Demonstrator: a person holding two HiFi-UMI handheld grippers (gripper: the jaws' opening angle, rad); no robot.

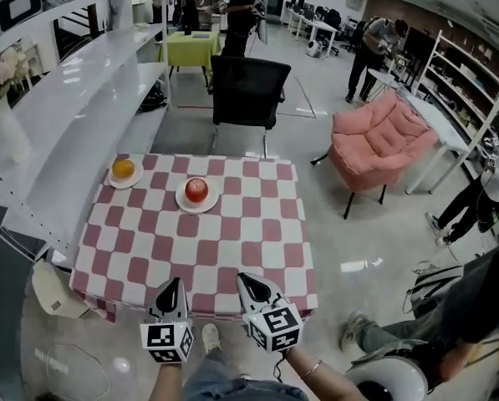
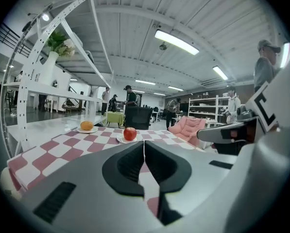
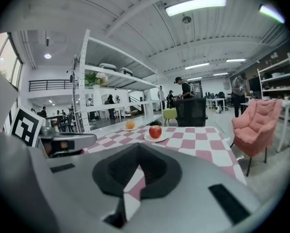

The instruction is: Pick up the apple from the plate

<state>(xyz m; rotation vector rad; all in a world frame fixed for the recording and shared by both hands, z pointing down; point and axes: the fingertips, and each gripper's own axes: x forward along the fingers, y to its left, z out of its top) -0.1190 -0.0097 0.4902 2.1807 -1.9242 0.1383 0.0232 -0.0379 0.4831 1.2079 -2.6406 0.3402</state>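
A red apple [image 1: 196, 190] sits on a small white plate [image 1: 180, 200] at the far middle of the pink-and-white checked table [image 1: 232, 241]. It also shows ahead in the left gripper view as the apple [image 2: 129, 133] and in the right gripper view as the apple [image 3: 155, 131]. My left gripper [image 1: 173, 282] and right gripper [image 1: 244, 276] hang side by side over the table's near edge, well short of the plate. The left gripper [image 2: 144, 141] is shut with nothing in it. The right gripper [image 3: 141, 143] has its tips together and is also empty.
An orange [image 1: 124, 169] lies on a second plate at the table's far left corner. A black office chair [image 1: 247, 90] stands behind the table, a pink sofa [image 1: 383, 140] to the right, white shelving [image 1: 82, 115] along the left. Several people stand around the room.
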